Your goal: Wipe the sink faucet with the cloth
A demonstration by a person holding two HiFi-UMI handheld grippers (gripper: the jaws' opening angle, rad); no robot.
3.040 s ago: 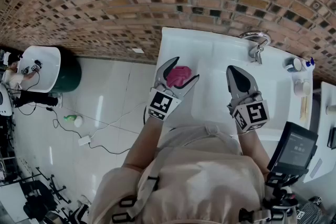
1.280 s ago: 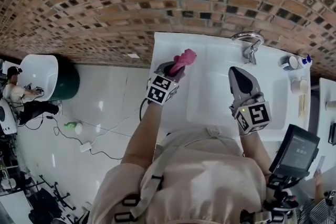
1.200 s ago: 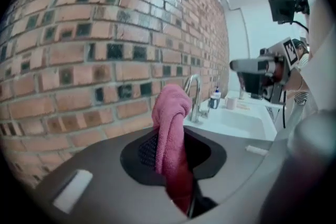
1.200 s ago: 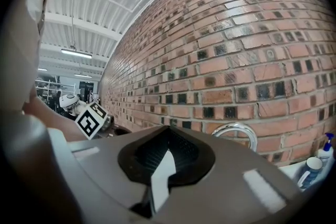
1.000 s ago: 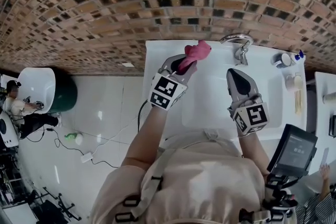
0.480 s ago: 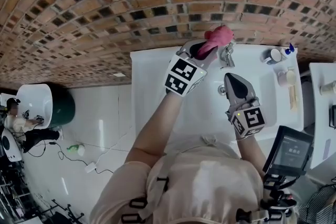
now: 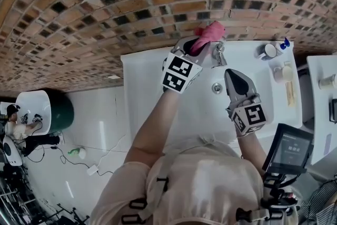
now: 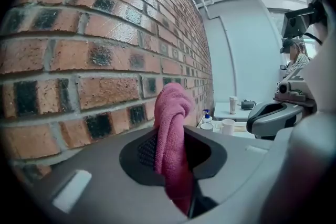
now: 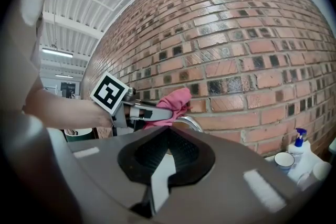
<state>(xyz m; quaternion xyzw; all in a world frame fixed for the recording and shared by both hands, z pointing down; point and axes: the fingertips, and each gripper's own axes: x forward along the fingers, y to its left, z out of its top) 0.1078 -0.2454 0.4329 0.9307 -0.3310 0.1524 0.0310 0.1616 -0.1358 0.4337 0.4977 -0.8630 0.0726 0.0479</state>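
Observation:
My left gripper (image 7: 199, 46) is shut on a pink cloth (image 7: 210, 33) and holds it up against the brick wall, right over the chrome faucet (image 7: 217, 54) at the back of the white sink (image 7: 142, 87). In the left gripper view the cloth (image 8: 170, 128) stands bunched between the jaws. In the right gripper view the left gripper (image 9: 152, 113) carries the cloth (image 9: 172, 104) just above the faucet's curved spout (image 9: 192, 123); whether they touch I cannot tell. My right gripper (image 7: 231, 75) hovers over the basin near the drain (image 7: 216, 87), shut and empty.
Cups (image 7: 267, 51) and a blue-capped soap bottle (image 7: 284, 43) stand on the counter right of the faucet. The brick wall (image 7: 131, 2) rises close behind the sink. A screen on a stand (image 7: 287, 152) is at the lower right. A second sink (image 7: 36, 105) is far left.
My left gripper carried the cloth from the sink's left rim across to the faucet at the back. The right gripper stayed shut over the basin, shifting only a little.

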